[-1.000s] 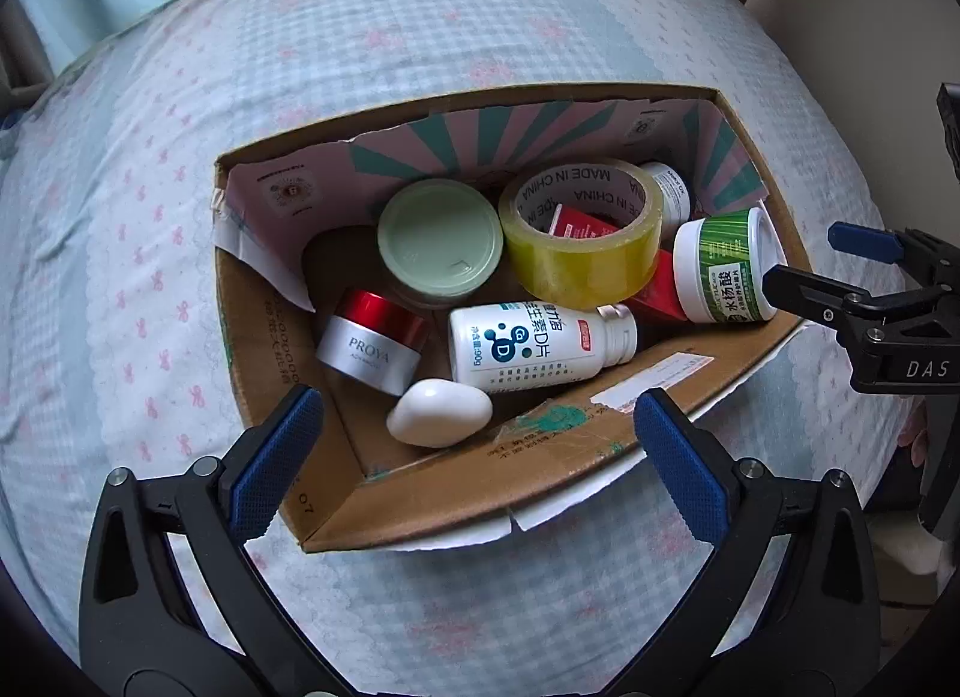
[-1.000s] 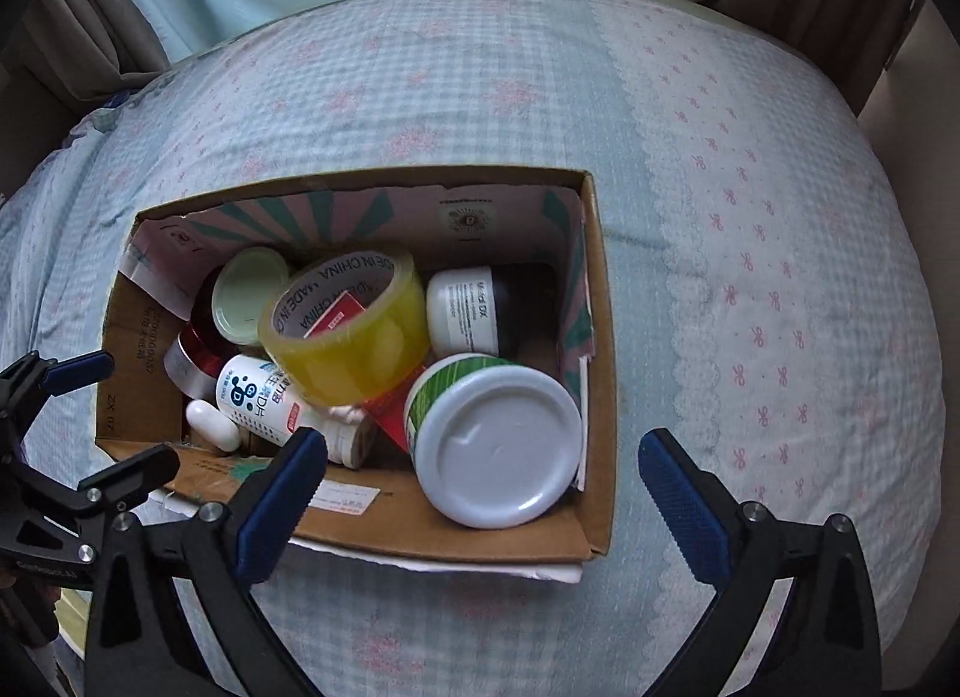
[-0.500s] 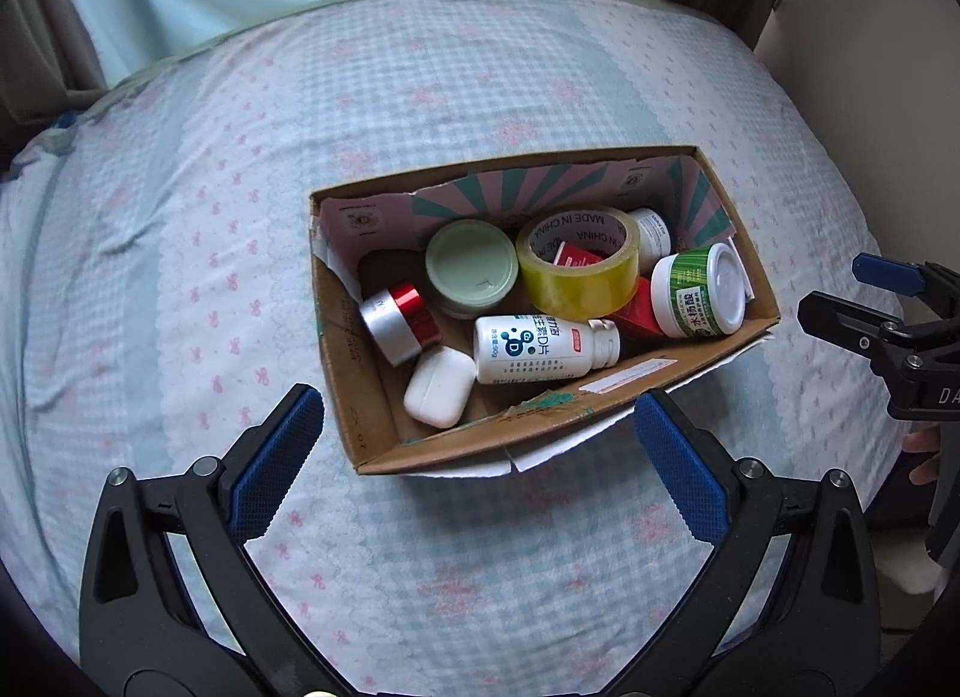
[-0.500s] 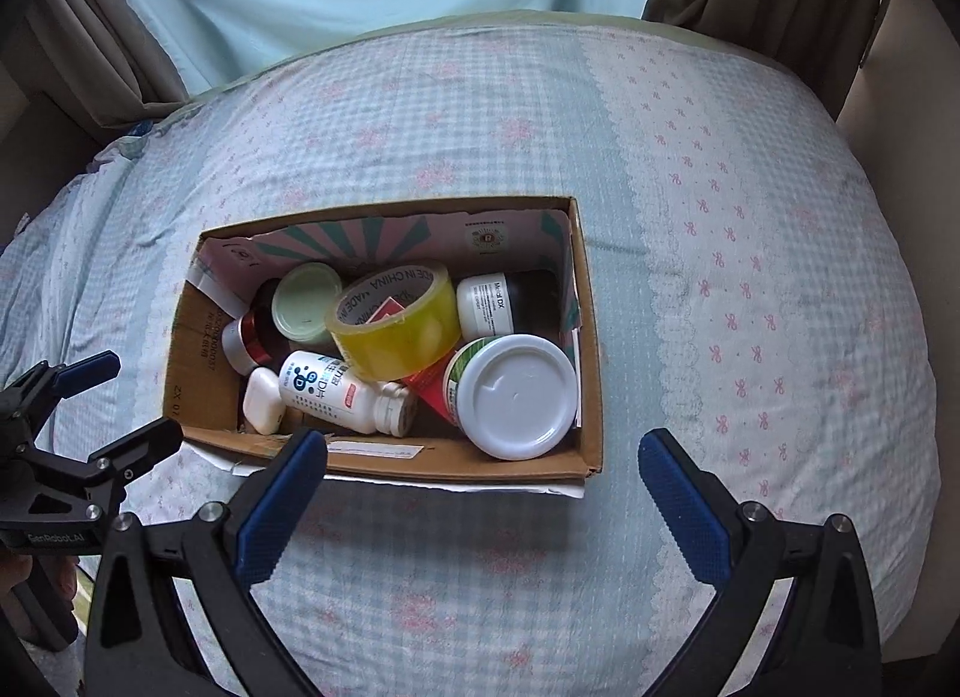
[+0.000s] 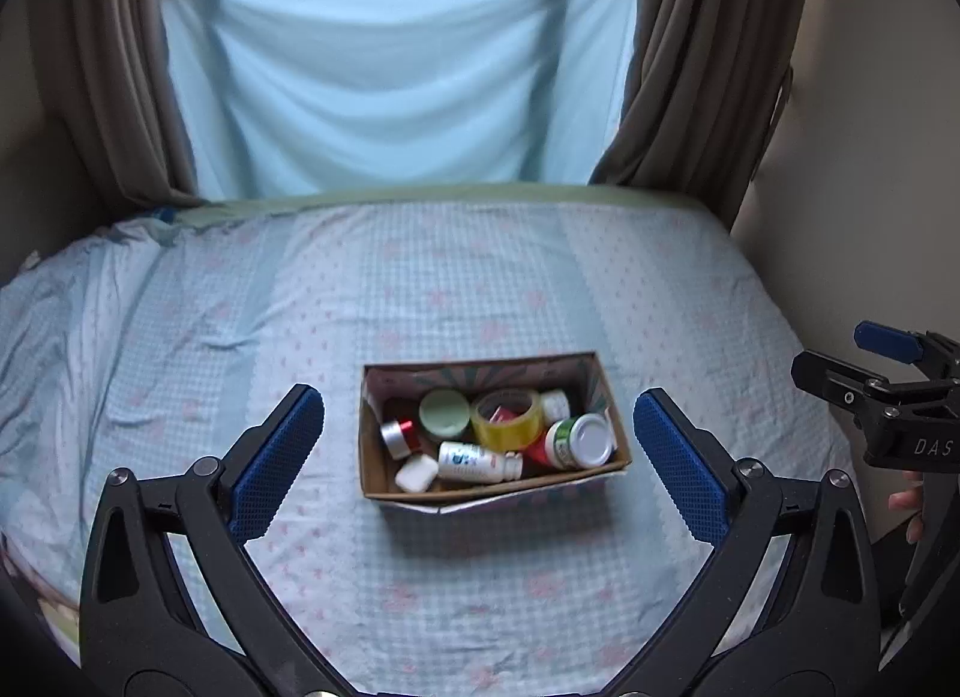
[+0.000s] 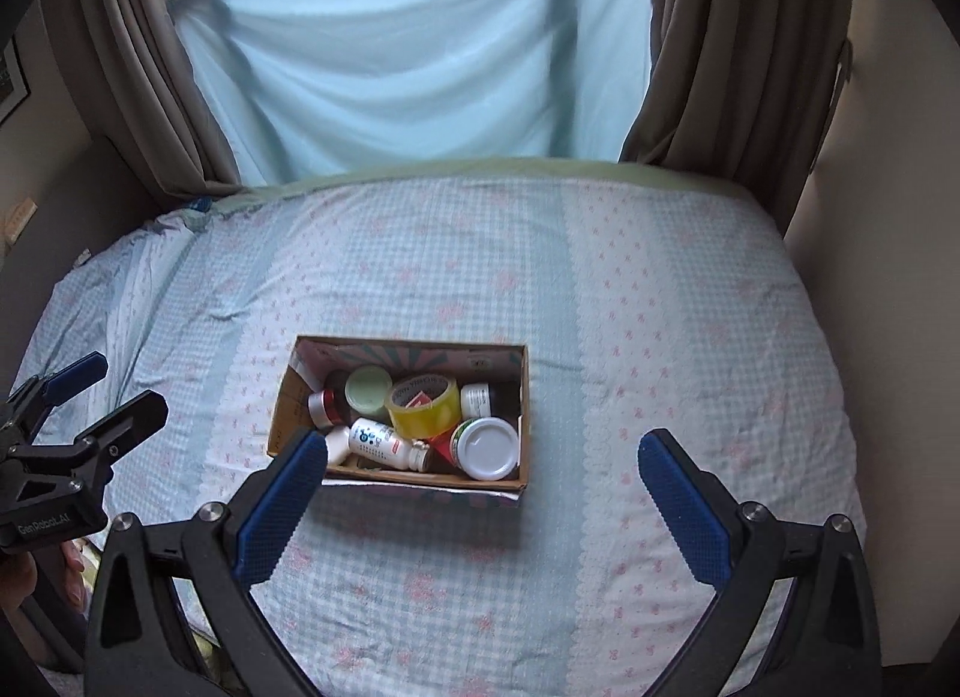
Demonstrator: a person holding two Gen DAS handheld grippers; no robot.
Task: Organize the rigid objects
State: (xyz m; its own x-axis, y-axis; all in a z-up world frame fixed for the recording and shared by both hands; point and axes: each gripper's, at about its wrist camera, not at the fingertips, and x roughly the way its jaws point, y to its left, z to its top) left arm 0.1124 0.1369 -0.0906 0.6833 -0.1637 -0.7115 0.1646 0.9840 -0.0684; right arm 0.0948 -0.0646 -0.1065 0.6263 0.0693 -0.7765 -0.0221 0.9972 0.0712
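Observation:
A cardboard box (image 5: 372, 469) sits on the bed, also in the right wrist view (image 6: 523, 427). It holds a yellow tape roll (image 5: 505, 413), a pale green lid jar (image 5: 444, 412), a red-capped silver jar (image 5: 399, 435), a white bottle lying down (image 5: 477, 461), a small white case (image 5: 416, 472) and a green jar with a white lid (image 5: 581, 440). My left gripper (image 5: 477, 457) is open and empty, well back from the box. My right gripper (image 6: 483, 493) is open and empty, also back from it.
The bed (image 5: 480, 289) has a light blue checked sheet with pink bows. A blue cloth (image 5: 390, 72) hangs over the window between brown curtains (image 5: 690, 54). A wall (image 5: 870, 156) runs along the right side of the bed.
Both grippers have pulled far back and up from the box, so it looks much smaller and the window and curtains have come into view. The box contents have not moved.

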